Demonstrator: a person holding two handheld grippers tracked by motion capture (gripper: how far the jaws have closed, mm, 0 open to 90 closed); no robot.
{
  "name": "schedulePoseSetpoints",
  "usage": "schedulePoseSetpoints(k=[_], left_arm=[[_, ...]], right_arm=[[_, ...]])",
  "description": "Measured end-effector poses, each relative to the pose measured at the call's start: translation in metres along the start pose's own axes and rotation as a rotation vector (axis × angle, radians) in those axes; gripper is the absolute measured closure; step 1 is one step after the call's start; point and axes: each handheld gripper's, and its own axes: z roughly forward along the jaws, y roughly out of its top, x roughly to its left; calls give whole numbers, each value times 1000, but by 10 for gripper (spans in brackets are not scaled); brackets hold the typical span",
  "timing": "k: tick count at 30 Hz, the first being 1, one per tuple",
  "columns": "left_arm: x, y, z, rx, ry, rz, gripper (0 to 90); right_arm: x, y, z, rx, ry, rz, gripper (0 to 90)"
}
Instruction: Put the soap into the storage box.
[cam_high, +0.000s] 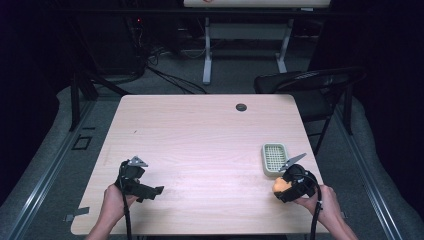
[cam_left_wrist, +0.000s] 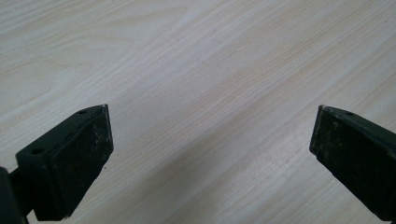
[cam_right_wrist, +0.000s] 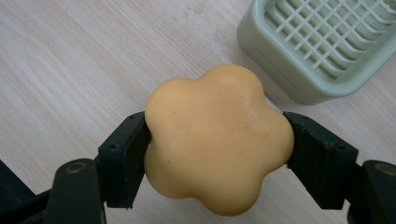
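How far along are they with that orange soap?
Picked up: the right hand-held gripper is clamped on the soap, close beside the green dish. The dish's grid is bare, so setting the soap in it likely remains. The left hand-held gripper is open above the table.

Soap dish (cam_right_wrist: 322, 51) cut off by top and right edges in right gripper view; far end not visible. Flower-shaped soap (cam_right_wrist: 217, 140): sides covered by pads where jaws press, underside hidden. In high view the soap (cam_high: 281, 186) is mostly hidden behind right gripper (cam_high: 290, 187), too small to tell shape. Left gripper (cam_left_wrist: 210, 154): both jaws cut off by bottom edge, right one also by right edge. Forearms cut off at bottom edge of high view.
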Motion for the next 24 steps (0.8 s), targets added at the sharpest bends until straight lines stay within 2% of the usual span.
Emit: schedulePoseSetpoints(k=[7, 8, 14, 24], left_arm=[[0, 0, 0, 3, -3, 2, 0], [0, 0, 0, 3, -2, 2, 0], [0, 0, 0, 3, -4, 2, 0], [-1, 0, 2, 4, -1, 2, 0]], right_arm=[[-1, 1, -2, 4, 3, -1, 264], [0, 0, -1, -27, 2, 23, 264], [-3, 2, -5, 1, -5, 3, 264], [-7, 8, -12, -18, -14, 16, 264]])
